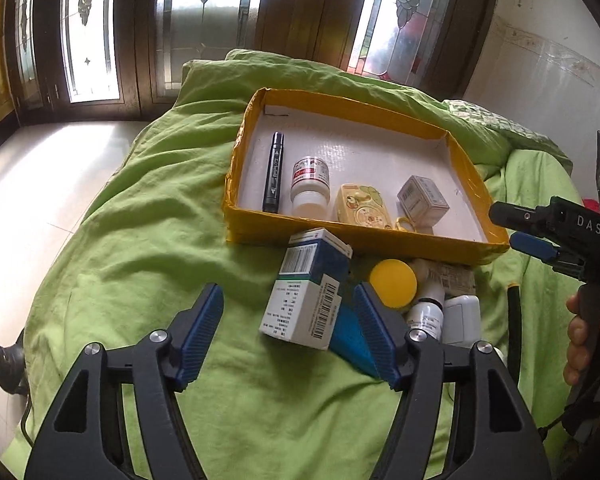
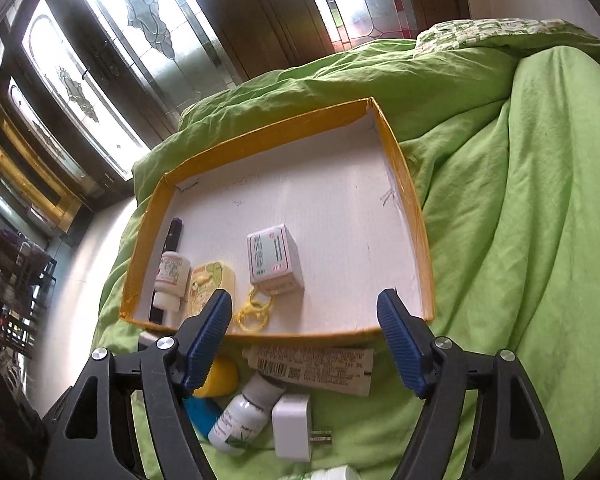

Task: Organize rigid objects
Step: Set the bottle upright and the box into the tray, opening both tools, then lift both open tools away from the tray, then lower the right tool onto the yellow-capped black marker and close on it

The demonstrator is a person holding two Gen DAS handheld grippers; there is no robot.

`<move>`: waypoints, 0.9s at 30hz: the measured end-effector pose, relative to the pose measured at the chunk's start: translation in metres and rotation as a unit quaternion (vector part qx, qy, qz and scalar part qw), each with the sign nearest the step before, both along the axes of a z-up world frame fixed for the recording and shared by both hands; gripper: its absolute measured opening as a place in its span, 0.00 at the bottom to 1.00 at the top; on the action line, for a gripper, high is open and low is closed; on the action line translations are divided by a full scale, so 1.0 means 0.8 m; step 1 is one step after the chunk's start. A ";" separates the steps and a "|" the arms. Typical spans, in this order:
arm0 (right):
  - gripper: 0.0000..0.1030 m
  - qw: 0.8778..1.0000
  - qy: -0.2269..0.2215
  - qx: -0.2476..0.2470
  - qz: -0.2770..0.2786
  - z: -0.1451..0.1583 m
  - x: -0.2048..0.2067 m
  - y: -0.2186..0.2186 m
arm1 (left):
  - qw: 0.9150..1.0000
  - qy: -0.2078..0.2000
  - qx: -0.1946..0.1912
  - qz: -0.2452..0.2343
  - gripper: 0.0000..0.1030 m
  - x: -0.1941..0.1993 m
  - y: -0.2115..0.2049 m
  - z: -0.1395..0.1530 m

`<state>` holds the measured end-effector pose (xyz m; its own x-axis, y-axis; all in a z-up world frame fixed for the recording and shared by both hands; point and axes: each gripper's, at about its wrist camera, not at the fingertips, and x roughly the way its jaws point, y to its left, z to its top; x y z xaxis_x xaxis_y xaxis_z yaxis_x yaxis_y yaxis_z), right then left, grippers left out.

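Both grippers tilted down over the bed, empty
Left gripper (image 1: 288,320) and right gripper (image 2: 306,328) spread wide; yellow tray (image 1: 352,236) at twelve o'clock.

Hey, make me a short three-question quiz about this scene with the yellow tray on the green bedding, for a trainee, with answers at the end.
1. True or false: the black marker lies inside the yellow tray.
2. Which item is still outside the tray? A) small grey box B) white plug adapter C) white pill bottle
3. Fill in: both the left gripper and the right gripper are ____ and hold nothing.

Key: 1 true; 2 B; 3 open.
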<state>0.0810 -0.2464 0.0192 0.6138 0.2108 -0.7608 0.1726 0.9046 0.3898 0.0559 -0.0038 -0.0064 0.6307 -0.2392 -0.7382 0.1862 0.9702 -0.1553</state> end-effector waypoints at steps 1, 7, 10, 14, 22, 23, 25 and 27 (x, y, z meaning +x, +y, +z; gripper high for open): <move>0.70 1.000 0.003 0.005 0.003 -0.001 -0.007 0.003 | 1.000 0.000 0.004 -0.002 0.66 -0.002 -0.002 0.000; 0.73 0.999 0.013 0.009 0.035 -0.002 -0.055 0.019 | 0.999 0.018 0.035 -0.006 0.66 -0.009 -0.016 -0.014; 0.77 0.999 0.015 0.009 0.041 -0.007 -0.082 0.019 | 0.999 0.018 0.038 -0.008 0.66 -0.015 -0.019 -0.014; 0.77 0.998 0.035 0.006 0.051 -0.024 -0.088 0.021 | 0.999 0.022 0.044 -0.006 0.66 -0.021 -0.021 -0.016; 0.77 0.998 0.017 -0.003 0.065 -0.013 -0.099 0.034 | 0.999 0.027 0.037 0.004 0.66 -0.026 -0.018 -0.016; 0.77 0.998 0.015 -0.002 0.063 -0.012 -0.100 0.033 | 0.999 0.028 0.037 0.005 0.66 -0.026 -0.018 -0.017; 0.77 0.998 0.015 -0.001 0.059 -0.012 -0.100 0.030 | 0.999 0.028 0.036 0.004 0.66 -0.025 -0.017 -0.017; 0.77 0.998 0.016 0.000 0.053 -0.013 -0.101 0.027 | 0.999 0.028 0.036 0.005 0.66 -0.025 -0.018 -0.017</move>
<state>0.0001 -0.2246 0.0090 0.5632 0.2723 -0.7801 0.0889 0.9187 0.3848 0.0355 -0.0179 -0.0200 0.5894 -0.1780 -0.7880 0.1703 0.9809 -0.0942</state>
